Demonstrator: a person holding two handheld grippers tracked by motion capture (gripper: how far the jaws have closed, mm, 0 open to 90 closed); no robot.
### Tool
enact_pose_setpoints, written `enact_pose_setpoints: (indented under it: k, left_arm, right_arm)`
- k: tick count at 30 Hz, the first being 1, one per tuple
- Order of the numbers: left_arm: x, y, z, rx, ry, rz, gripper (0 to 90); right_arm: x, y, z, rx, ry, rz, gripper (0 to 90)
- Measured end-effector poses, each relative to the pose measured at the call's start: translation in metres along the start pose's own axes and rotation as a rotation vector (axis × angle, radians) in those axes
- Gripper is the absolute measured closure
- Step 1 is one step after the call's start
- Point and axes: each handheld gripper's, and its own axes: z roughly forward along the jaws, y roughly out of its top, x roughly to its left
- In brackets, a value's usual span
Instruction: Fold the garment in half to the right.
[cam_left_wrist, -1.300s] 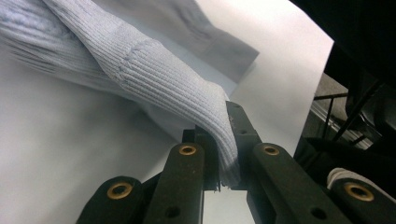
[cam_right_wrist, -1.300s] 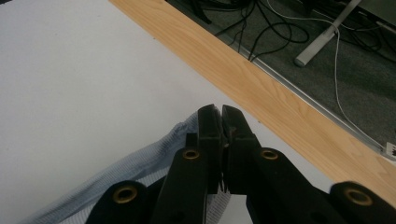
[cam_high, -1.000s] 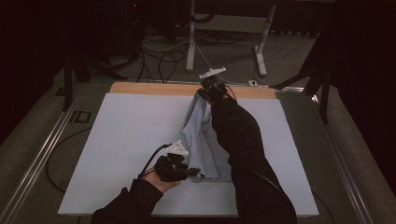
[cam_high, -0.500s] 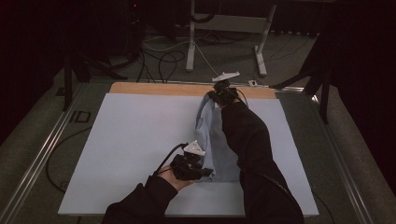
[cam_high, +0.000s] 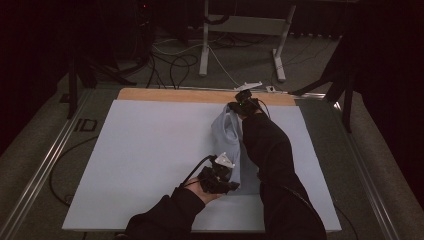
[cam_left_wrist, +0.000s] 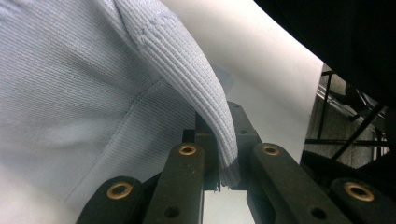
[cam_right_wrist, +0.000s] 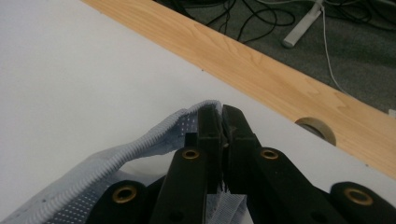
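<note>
A pale blue knit garment lies bunched in a narrow strip on the white table cover, stretched between my two grippers. My left gripper at the near end is shut on a ribbed edge of the garment. The left gripper pinches that hem between its jaws. My right gripper at the far end, close to the wooden strip, is shut on another edge of the garment. The right gripper holds the cloth's rim lifted off the table.
A bare wooden strip runs along the table's far edge, with a round hole near my right gripper. Metal rails flank the table. Cables and a white stand sit on the floor beyond.
Both grippers have moved right with the garment, which has gathered from a wider spread into a narrower strip. The right gripper stays near the far edge.
</note>
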Motion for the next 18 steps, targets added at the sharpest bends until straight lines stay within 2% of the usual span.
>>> enact_pose_setpoints:
  k: [8,18]
  left_arm:
    - [0.002,0.001,0.016,-0.002,0.002,-0.023,86.6]
    - [0.004,0.004,0.03,0.01,0.008,-0.019,86.6]
  right_arm:
    - [-0.003,-0.007,0.013,0.009,0.034,0.013,87.4]
    - [-0.01,-0.014,0.02,0.015,0.056,0.026,84.7]
